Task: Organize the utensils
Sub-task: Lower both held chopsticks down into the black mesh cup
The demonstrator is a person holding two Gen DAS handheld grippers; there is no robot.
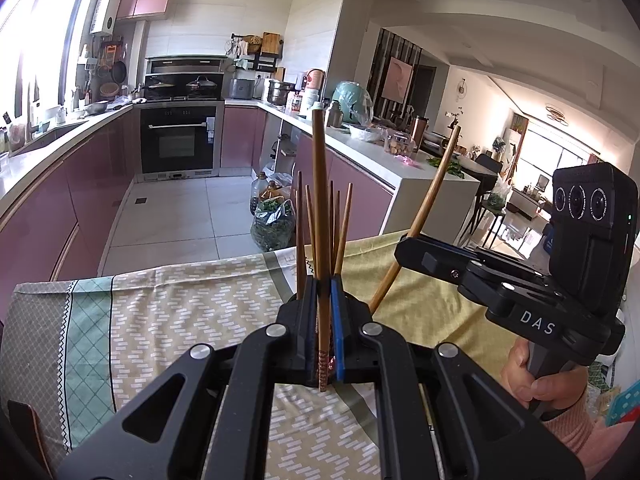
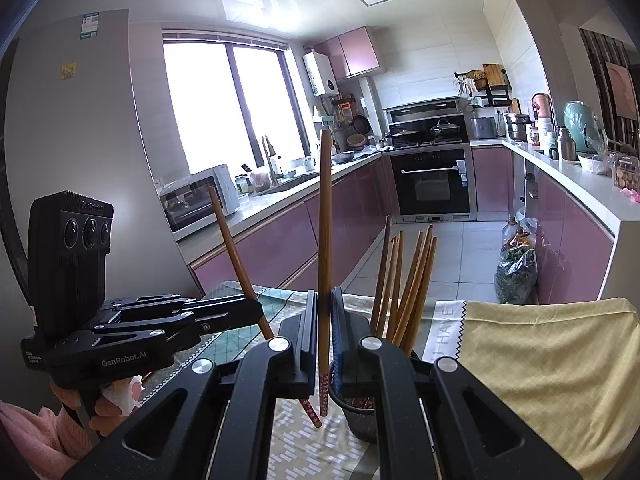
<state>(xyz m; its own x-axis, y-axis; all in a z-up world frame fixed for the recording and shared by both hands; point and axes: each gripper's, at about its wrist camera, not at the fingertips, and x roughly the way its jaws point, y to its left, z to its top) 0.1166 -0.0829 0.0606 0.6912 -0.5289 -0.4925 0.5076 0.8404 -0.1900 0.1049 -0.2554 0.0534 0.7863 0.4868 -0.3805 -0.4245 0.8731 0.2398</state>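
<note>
"GenRobot.AI" on my left gripper (image 2: 256, 312), "DAS" on right gripper (image 1: 404, 248). Each clamped tight on one upright chopstick (image 1: 320, 208); holder (image 2: 360, 416) of chopsticks just beyond.

In the left wrist view, the left gripper (image 1: 322, 320) holds one chopstick (image 1: 320, 216) upright between its fingers, above the cloth-covered table (image 1: 168, 312); just behind it a cluster of chopsticks (image 1: 304, 232) stands, and to its right the right gripper (image 1: 408, 252) holds a second chopstick (image 1: 424, 216) that leans away to the right. In the right wrist view, the right gripper (image 2: 324, 336) has its own chopstick (image 2: 325, 240) upright between its fingers, the left gripper (image 2: 256, 308) with its slanted chopstick (image 2: 236, 256) to its left, and the holder (image 2: 360, 420) with the standing chopsticks (image 2: 404, 288) in it just to its right on the table (image 2: 540, 360). Beyond the table's far edge lies the kitchen floor (image 1: 172, 216), with counters (image 1: 360, 148) along both sides and the oven (image 1: 178, 140) at the far end.
</note>
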